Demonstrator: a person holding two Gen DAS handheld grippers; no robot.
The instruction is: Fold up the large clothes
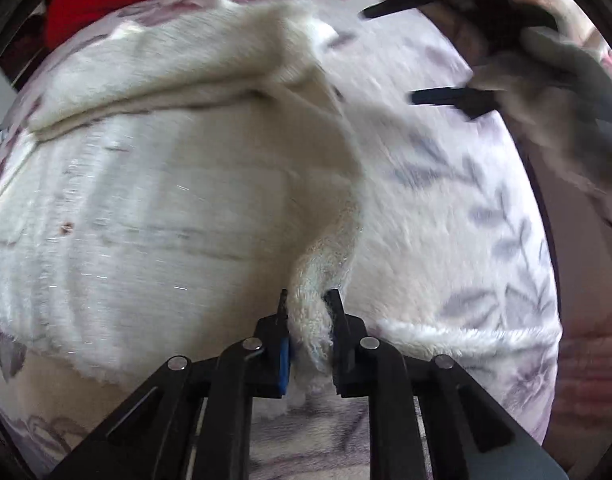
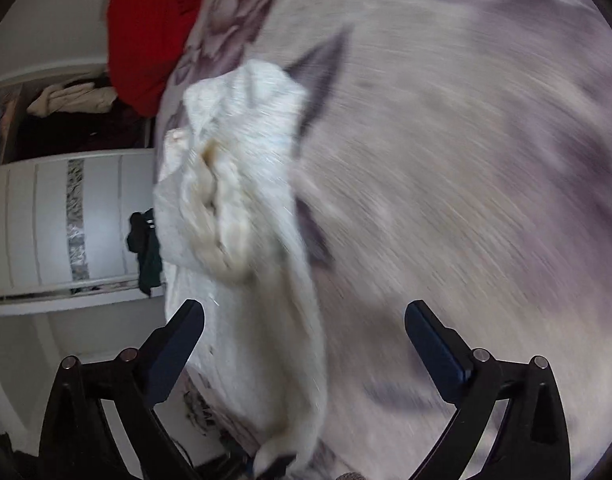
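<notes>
a fold is in hand: the white garment (image 1: 166,184) lies on the bed (image 1: 465,208), its corner pinched by the left gripper (image 1: 309,300), while the right gripper (image 2: 304,316) is spread empty; next, a second corner is to be taken.

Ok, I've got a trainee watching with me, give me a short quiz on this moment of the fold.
1. True or false: the left gripper is shut on a fold of the white fluffy garment.
2. How do the right gripper's jaws stand? A) clamped on the garment B) wide apart with nothing pressed between the pads C) holding the red cloth
3. Fill in: the garment lies on a pale bedspread printed with purple ____.

Key: 1 true. 2 B. 3 leaves; the left wrist view shows them beside the garment, and the red cloth sits untouched at the far edge.
</notes>
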